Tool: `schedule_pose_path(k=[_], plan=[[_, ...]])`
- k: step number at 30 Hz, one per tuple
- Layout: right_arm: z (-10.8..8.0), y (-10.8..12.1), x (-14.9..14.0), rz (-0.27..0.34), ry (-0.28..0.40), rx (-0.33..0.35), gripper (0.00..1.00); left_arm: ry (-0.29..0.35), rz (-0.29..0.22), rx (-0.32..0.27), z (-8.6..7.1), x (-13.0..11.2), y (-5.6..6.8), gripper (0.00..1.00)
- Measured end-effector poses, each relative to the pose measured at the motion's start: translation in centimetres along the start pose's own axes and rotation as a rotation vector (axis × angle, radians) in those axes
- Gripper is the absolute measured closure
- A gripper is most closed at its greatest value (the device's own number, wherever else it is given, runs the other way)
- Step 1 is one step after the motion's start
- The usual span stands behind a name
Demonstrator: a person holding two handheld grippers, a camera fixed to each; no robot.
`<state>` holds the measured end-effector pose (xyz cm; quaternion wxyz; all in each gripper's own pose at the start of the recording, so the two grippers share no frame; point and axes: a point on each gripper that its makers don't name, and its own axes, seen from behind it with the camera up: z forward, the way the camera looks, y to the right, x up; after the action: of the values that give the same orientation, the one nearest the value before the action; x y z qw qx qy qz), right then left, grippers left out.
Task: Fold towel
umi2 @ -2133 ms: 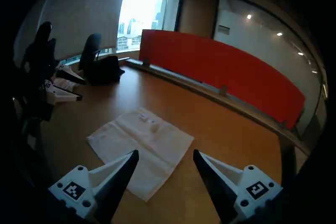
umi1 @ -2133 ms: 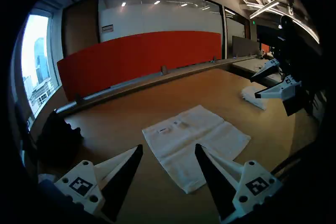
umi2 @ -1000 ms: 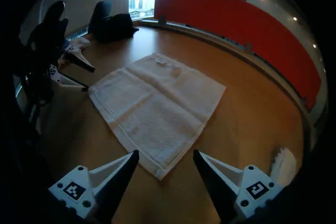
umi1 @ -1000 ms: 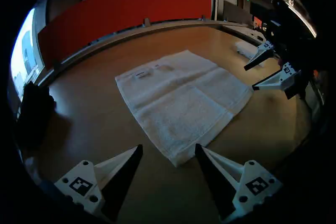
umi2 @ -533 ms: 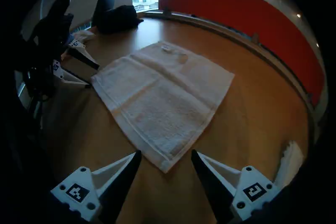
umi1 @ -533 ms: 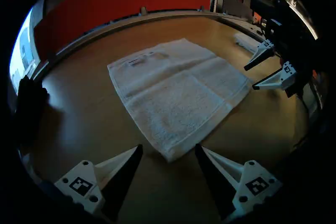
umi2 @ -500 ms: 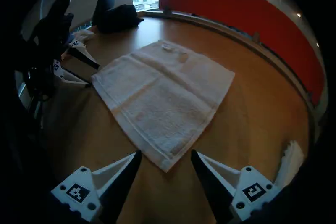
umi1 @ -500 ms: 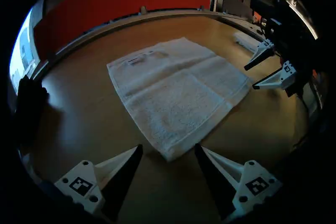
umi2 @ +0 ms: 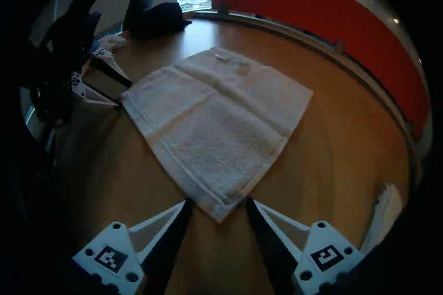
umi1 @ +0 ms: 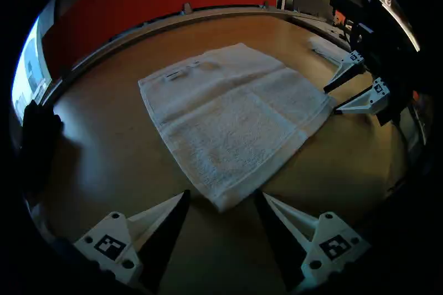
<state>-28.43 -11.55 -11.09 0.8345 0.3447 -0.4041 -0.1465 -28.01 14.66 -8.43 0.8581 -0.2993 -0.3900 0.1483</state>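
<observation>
Left gripper view: my left gripper (umi1: 221, 200) stands with its fingers spread, straddling the nearest corner of the white towel (umi1: 232, 112), which lies flat and open on the wooden table (umi1: 111, 145).

Right gripper view: my right gripper (umi2: 218, 206), fingers likewise apart, brackets another corner, with nothing pinched yet. The terry looks light, soft and limp, likely to sag and drag. I judge the hemmed corners the surest hold.
</observation>
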Motion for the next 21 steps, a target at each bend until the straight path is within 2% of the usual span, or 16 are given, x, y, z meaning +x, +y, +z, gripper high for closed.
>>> schedule_pose_path(k=[3, 11, 17, 19, 21], plan=[[0.1, -0.2, 0.0, -0.010, 0.002, 0.008, 0.37, -0.002, 0.001, -0.001, 0.0, 0.0, 0.1, 0.20], [0.2, -0.8, 0.2, -0.021, 0.000, 0.018, 0.68, -0.014, 0.001, -0.002, -0.1, 0.1, 0.3, 0.36], [0.1, -1.1, 0.1, -0.008, -0.002, 0.014, 0.81, -0.026, -0.013, 0.010, -0.1, 0.2, 0.0, 0.71], [0.1, -1.2, 0.0, 0.002, -0.005, 0.013, 0.83, -0.028, -0.018, 0.012, -0.1, 0.2, 0.0, 0.78], [0.1, -1.2, 0.0, 0.013, -0.007, 0.011, 0.84, -0.029, -0.023, 0.014, -0.1, 0.3, 0.0, 0.81]])
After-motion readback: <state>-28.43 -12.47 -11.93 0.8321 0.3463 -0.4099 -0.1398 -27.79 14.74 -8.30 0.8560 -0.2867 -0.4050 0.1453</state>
